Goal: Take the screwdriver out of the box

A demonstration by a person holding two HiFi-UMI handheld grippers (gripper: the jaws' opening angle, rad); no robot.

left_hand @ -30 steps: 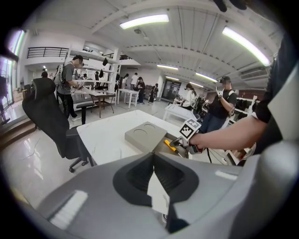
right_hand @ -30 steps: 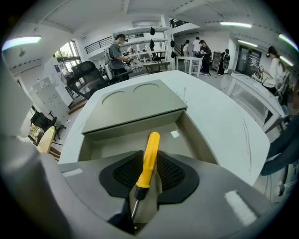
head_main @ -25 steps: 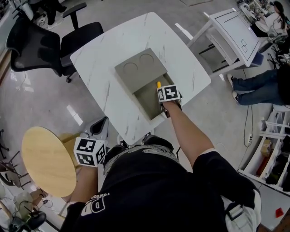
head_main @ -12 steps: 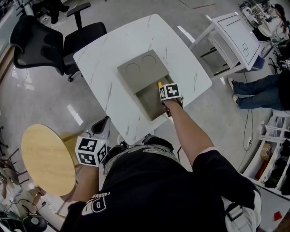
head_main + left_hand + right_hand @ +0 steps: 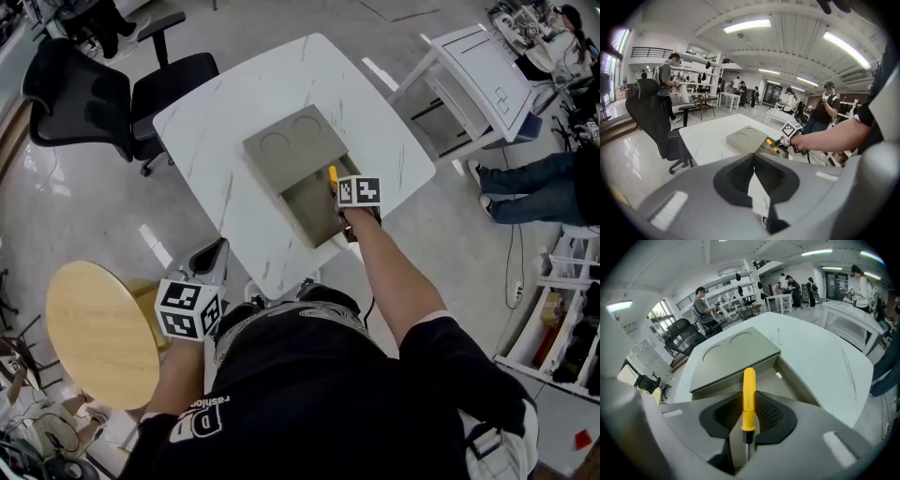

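Observation:
A yellow-handled screwdriver [image 5: 749, 380] stands between the jaws of my right gripper [image 5: 749, 404], which is shut on its handle with the metal shaft pointing back toward the camera. In the head view the right gripper [image 5: 349, 187] hovers over the open half of the grey box [image 5: 291, 145], and the screwdriver's [image 5: 332, 173] handle tip pokes out beside the marker cube. The box's open compartment [image 5: 787, 380] lies just below and ahead. My left gripper [image 5: 187, 311] hangs low at my left side, off the table, its pads [image 5: 740, 171] together with nothing held.
The box rests on a white marble table [image 5: 234, 103]. A black office chair [image 5: 84, 89] stands at the far left, a round wooden table [image 5: 94, 333] at my left, a white desk [image 5: 478, 66] and a seated person's legs [image 5: 534, 183] at the right.
My right gripper has shifted slightly to the right over the box with the screwdriver in it. The left gripper stays at my side.

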